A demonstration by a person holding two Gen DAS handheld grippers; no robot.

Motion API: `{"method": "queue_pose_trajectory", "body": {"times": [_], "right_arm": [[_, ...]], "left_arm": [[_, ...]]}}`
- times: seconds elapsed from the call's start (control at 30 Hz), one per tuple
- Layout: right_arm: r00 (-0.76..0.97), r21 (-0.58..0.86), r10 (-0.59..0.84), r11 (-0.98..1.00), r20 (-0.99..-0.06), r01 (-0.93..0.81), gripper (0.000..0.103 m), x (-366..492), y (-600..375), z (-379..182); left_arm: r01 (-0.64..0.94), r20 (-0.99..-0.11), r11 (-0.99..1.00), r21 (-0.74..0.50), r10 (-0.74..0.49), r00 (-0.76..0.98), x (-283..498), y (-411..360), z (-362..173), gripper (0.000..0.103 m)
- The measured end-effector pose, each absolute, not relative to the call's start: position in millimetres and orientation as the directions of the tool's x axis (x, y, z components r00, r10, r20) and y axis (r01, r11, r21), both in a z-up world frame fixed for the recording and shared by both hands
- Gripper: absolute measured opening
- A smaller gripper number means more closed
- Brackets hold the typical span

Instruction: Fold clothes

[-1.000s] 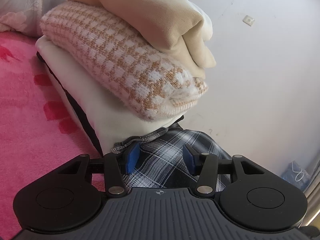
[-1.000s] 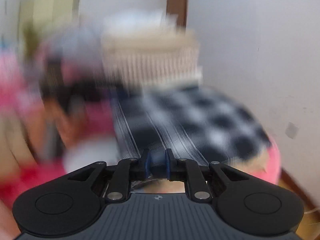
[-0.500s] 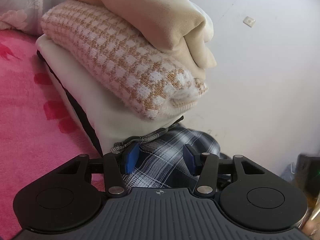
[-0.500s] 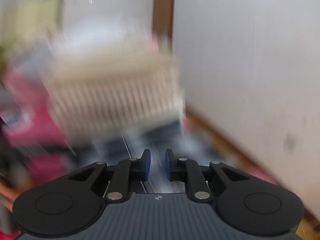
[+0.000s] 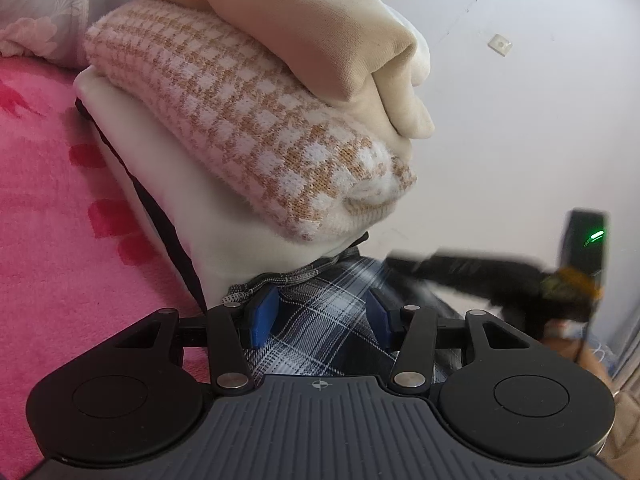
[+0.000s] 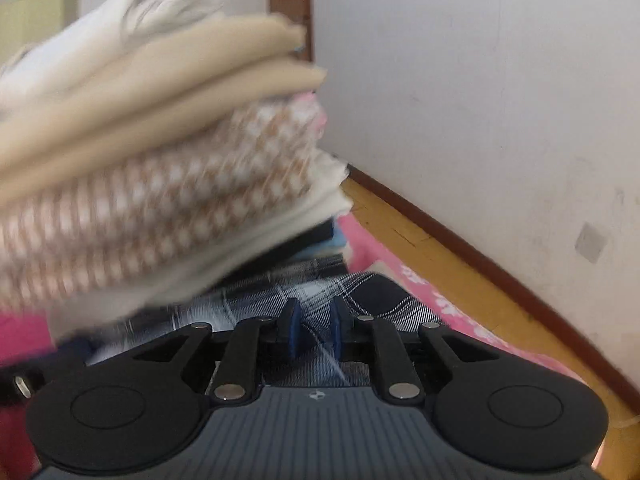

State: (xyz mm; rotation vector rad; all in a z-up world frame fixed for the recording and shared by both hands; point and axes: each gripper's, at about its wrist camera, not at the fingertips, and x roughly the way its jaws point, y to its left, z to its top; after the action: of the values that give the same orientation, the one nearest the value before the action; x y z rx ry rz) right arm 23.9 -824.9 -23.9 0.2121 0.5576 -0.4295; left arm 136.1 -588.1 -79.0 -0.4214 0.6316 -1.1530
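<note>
Garments: one plaid (image 5: 320,320), one houndstooth knit (image 5: 248,136), one beige (image 5: 312,28).

Your surroundings: a pink fleece blanket (image 5: 44,208) with darker red patches fills the left of the left wrist view, and a pale floral pillow (image 5: 36,12) lies at its far left end. A white wall (image 5: 520,128) rises on the right, carrying 1 small square mount (image 5: 500,45). In the right wrist view you see a wooden floor (image 6: 452,276), a brown baseboard (image 6: 480,258), a brown door frame (image 6: 289,4) and a cardboard box (image 6: 36,12) at far left.
</note>
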Motion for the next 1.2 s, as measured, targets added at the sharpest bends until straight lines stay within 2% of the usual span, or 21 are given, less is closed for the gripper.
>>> {"method": "queue_pose_trajectory", "body": {"times": [0.07,0.17,0.2,0.27,0.4,0.5,0.6,0.63,0.7,0.77,0.83,0.87,0.93,1.07,1.13,1.2], "right_arm": [[0.786,0.082,-0.352,0.889,-0.508,0.451,0.016,20,-826,-16],[0.68,0.044,-0.431,0.826,-0.594,0.562,0.018,23,-851,-37],[0.686,0.084,-0.43,0.811,-0.586,0.58,0.019,15,-857,-38],[0.724,0.162,-0.433,0.79,-0.537,0.592,0.019,-13,-851,-24],[0.789,0.223,-0.438,0.796,-0.431,0.563,0.022,-91,-798,-6],[0.814,0.238,-0.401,0.817,-0.419,0.525,0.022,-136,-748,-6],[0.803,0.117,-0.414,0.856,-0.428,0.503,0.022,-157,-691,-12],[0.796,0.085,-0.419,0.862,-0.436,0.5,0.023,-156,-680,-18],[0.765,0.1,-0.412,0.848,-0.495,0.521,0.024,-153,-677,-31],[0.725,0.067,-0.46,0.82,-0.512,0.568,0.025,-154,-675,-35],[0.71,0.062,-0.496,0.797,-0.501,0.6,0.026,-161,-670,-31],[0.721,0.096,-0.498,0.787,-0.482,0.609,0.027,-169,-666,-27],[0.728,0.157,-0.509,0.76,-0.459,0.631,0.039,-186,-656,-19],[0.691,0.176,-0.534,0.715,-0.487,0.677,0.044,-216,-623,-16],[0.688,0.203,-0.536,0.697,-0.489,0.687,0.06,-232,-601,-12],[0.686,0.225,-0.54,0.681,-0.487,0.697,0.068,-245,-583,-6]], "left_arm": [[0.707,-0.242,0.358,-0.609,-0.934,0.264,132,-590,-77,0.05],[0.708,-0.239,0.353,-0.612,-0.936,0.26,135,-589,-75,0.049],[0.708,-0.24,0.354,-0.611,-0.935,0.26,135,-589,-75,0.05],[0.709,-0.243,0.354,-0.609,-0.935,0.258,134,-588,-76,0.051],[0.728,-0.253,0.369,-0.578,-0.929,0.27,127,-589,-67,0.056],[0.771,-0.234,0.4,-0.495,-0.916,0.325,109,-579,-49,0.061],[0.832,-0.216,0.423,-0.36,-0.905,0.366,77,-572,-30,0.069],[0.853,-0.226,0.416,-0.315,-0.906,0.358,63,-565,-34,0.069],[0.878,-0.302,0.414,-0.241,-0.892,0.338,46,-570,-34,0.069],[0.88,-0.374,0.433,-0.196,-0.863,0.341,50,-585,-13,0.069],[0.87,-0.377,0.453,-0.194,-0.853,0.361,45,-573,1,0.07],[0.865,-0.372,0.459,-0.203,-0.853,0.365,43,-564,9,0.07],[0.858,-0.396,0.469,-0.21,-0.843,0.364,36,-554,23,0.075],[0.84,-0.474,0.501,-0.208,-0.803,0.362,11,-517,30,0.082],[0.832,-0.503,0.509,-0.222,-0.791,0.349,-4,-495,33,0.086],[0.828,-0.516,0.51,-0.234,-0.787,0.338,-13,-471,35,0.09]]}}
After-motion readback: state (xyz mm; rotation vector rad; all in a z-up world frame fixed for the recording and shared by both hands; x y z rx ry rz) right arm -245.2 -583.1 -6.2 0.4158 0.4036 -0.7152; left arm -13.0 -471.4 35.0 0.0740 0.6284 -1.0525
